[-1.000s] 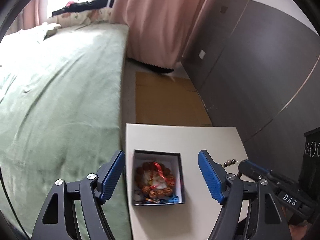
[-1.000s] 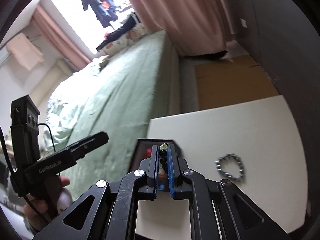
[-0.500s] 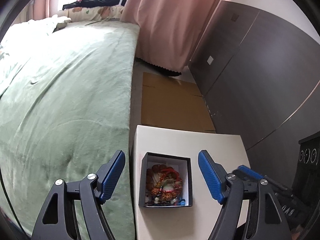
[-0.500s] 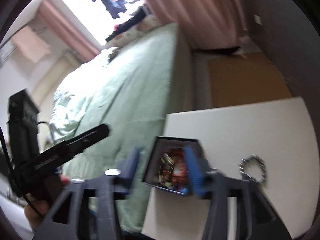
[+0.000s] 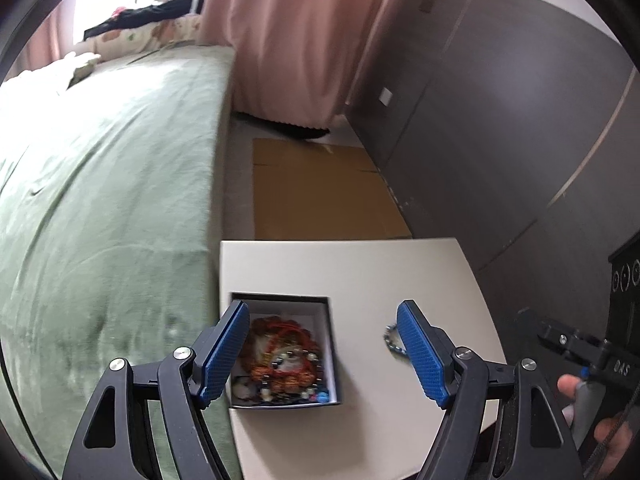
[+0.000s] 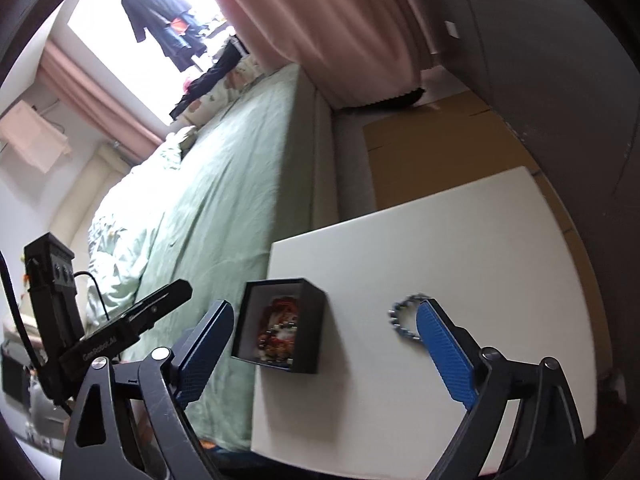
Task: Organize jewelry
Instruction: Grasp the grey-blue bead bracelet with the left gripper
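Left wrist view: left gripper (image 5: 322,354) spread wide, empty, over the box (image 5: 285,354) at 6 o'clock on the table (image 5: 360,272); box heaped with beads, chain bracelet (image 5: 392,339) loose at 4 o'clock, half hidden behind a pad. Right wrist view: right gripper (image 6: 326,350) just opened wide, nothing between the pads; bracelet (image 6: 402,318) beside the right pad, box (image 6: 282,326) near the table's left edge. Risks, as judged: thin chain slipping from the pinch; box nudged off the edge.
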`<state>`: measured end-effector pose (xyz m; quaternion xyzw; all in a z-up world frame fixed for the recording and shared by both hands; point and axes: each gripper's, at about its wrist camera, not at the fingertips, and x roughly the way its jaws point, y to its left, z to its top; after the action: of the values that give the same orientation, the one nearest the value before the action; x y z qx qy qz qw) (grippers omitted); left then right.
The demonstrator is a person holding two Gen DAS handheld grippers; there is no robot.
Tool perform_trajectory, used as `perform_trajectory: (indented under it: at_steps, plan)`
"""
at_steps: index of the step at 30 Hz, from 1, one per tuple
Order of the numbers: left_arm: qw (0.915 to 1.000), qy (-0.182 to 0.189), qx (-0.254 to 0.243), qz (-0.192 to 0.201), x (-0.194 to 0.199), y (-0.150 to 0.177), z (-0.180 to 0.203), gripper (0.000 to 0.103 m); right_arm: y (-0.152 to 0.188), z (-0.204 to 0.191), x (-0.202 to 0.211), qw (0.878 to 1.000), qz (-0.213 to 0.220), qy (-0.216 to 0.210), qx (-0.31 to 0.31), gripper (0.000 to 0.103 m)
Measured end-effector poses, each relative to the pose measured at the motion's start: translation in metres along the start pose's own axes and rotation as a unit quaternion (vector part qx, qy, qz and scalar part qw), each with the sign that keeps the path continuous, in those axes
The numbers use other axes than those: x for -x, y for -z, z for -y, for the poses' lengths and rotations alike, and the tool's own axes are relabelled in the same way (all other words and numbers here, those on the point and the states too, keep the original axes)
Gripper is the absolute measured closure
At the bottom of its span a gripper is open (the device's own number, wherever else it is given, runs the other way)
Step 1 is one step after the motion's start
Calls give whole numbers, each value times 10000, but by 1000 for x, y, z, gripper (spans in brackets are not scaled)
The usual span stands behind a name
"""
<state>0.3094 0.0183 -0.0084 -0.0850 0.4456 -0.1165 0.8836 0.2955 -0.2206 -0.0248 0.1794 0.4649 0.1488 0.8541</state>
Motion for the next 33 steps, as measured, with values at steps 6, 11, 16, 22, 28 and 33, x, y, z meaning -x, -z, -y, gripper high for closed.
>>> perform_trajectory:
  at_steps: [6, 11, 16, 22, 28, 33]
  plan:
    - [9994, -25, -295, -188, -20, 6, 33, 26, 1, 22, 4, 9997, -54, 249, -62, 9]
    - [9977, -32, -513, -438, -43, 11, 55, 27, 3, 39, 1, 9991, -154, 384, -87, 10]
    - [9959, -69, -620, -657, -63, 17, 69, 37, 2, 56, 9, 9990, -59, 400, -206, 10]
    - [9927, -109, -764, -931, -91, 26, 87, 51, 1, 75, 11, 9986, -23, 422, -316, 10]
    - [9882, -255, -956, -1172, -123, 35, 97, 58, 0, 96, 10, 9978, -47, 451, -487, 11]
    - [9831, -477, -1064, -1408, -152, 41, 101, 66, -2, 114, 8, 9970, -56, 451, -630, 11]
